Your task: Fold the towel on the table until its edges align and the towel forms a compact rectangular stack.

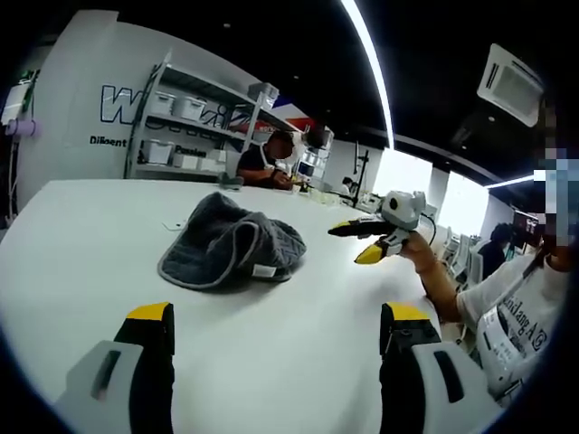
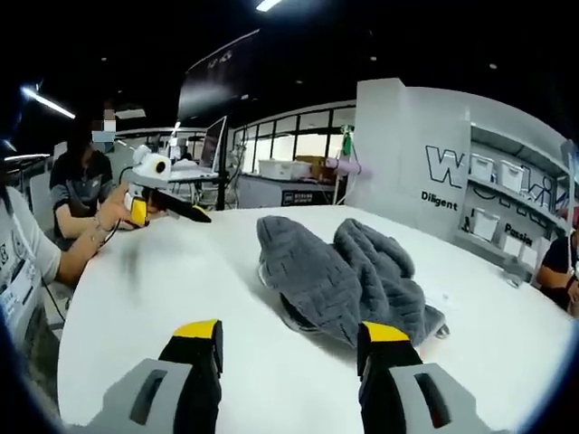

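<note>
A grey towel lies crumpled in a loose heap on the white table, away from its edges, so no clear long axis shows. The left gripper hovers over the table's near part, jaws spread, empty. The right gripper hangs just short of the towel, jaws likewise apart, holding nothing.

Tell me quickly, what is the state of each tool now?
Left tool: open, holding nothing.
Right tool: open, holding nothing; the towel lies crumpled ahead.
</note>
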`<state>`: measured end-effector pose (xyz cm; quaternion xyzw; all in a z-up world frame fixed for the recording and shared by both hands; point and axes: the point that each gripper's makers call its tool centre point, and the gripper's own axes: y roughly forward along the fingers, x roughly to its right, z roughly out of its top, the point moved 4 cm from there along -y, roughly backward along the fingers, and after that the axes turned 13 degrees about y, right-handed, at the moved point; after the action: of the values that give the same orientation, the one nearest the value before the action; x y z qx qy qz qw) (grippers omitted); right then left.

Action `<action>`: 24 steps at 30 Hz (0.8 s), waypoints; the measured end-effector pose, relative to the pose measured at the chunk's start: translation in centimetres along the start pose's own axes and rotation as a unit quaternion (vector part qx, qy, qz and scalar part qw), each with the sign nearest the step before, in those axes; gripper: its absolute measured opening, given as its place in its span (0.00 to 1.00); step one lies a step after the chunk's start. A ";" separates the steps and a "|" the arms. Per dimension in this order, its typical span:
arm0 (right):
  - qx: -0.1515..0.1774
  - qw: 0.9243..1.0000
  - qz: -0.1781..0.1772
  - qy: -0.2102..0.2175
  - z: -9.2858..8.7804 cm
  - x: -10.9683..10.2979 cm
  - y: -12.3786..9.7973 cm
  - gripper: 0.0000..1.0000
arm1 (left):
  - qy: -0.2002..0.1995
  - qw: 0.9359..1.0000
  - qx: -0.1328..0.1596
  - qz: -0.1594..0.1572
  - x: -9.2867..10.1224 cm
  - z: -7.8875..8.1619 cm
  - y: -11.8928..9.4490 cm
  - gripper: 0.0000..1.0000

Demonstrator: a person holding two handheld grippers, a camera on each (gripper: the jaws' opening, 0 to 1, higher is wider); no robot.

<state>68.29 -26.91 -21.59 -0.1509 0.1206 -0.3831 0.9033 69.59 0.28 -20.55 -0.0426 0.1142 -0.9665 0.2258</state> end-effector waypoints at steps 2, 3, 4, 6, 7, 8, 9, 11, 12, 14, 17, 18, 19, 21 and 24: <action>-0.012 1.000 0.011 -0.004 -0.3 -0.7 0.9 0.55 | 0.001 1.000 0.001 -0.002 0.0 0.1 0.0 0.99; -0.015 1.000 0.012 -0.006 -0.4 -0.8 1.1 0.54 | 0.002 1.000 0.001 -0.003 0.2 0.1 0.0 0.99; -0.019 1.000 0.014 -0.009 -0.4 -1.0 1.4 0.53 | 0.002 1.000 0.002 -0.004 0.2 0.2 0.0 0.99; -0.020 1.000 0.016 -0.014 -0.2 -1.1 1.9 0.49 | 0.003 1.000 0.002 -0.005 0.3 0.2 0.0 0.99; -0.020 1.000 0.018 -0.016 -0.1 -1.2 2.1 0.44 | 0.003 1.000 0.002 -0.004 0.3 0.2 0.0 0.99; -0.022 0.999 0.023 -0.023 0.0 -1.1 2.5 0.40 | 0.003 1.000 0.002 -0.004 0.3 0.2 0.0 0.99; -0.029 0.999 0.026 -0.026 -0.2 -1.1 2.9 0.37 | 0.003 1.000 0.002 -0.004 0.3 0.2 0.0 0.99; -0.048 0.998 0.030 -0.033 -0.6 -1.0 3.6 0.37 | 0.003 1.000 0.003 -0.004 0.3 0.2 0.0 0.99; -0.052 0.998 0.028 -0.036 -0.6 -0.9 3.9 0.36 | 0.003 1.000 0.004 -0.004 0.3 0.3 0.0 0.99; -0.057 0.997 0.027 -0.039 -0.8 -0.8 4.4 0.33 | 0.002 1.000 0.005 -0.004 0.3 0.3 -0.1 0.99; -0.067 0.997 0.035 -0.034 -1.2 -0.8 5.3 0.29 | 0.002 1.000 0.004 -0.005 0.5 0.2 0.0 0.99; -0.074 0.996 0.038 -0.033 -1.4 -0.8 5.6 0.29 | 0.002 1.000 0.004 -0.006 0.5 0.2 0.0 0.99; -0.080 0.995 0.038 -0.035 -1.5 -0.9 5.9 0.29 | 0.002 1.000 0.005 -0.007 0.5 0.2 0.0 0.99; -0.086 0.995 0.035 -0.043 -1.6 -0.8 6.3 0.29 | 0.001 1.000 0.005 -0.007 0.5 0.2 0.0 0.99; -0.088 0.995 0.039 -0.041 -1.3 -0.6 7.0 0.29 | 0.003 1.000 0.006 -0.008 0.6 0.3 0.0 0.99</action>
<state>72.02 -22.04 -25.30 -0.2403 0.1225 -0.3291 0.9049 69.08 -0.02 -20.27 -0.0397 0.1083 -0.9692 0.2178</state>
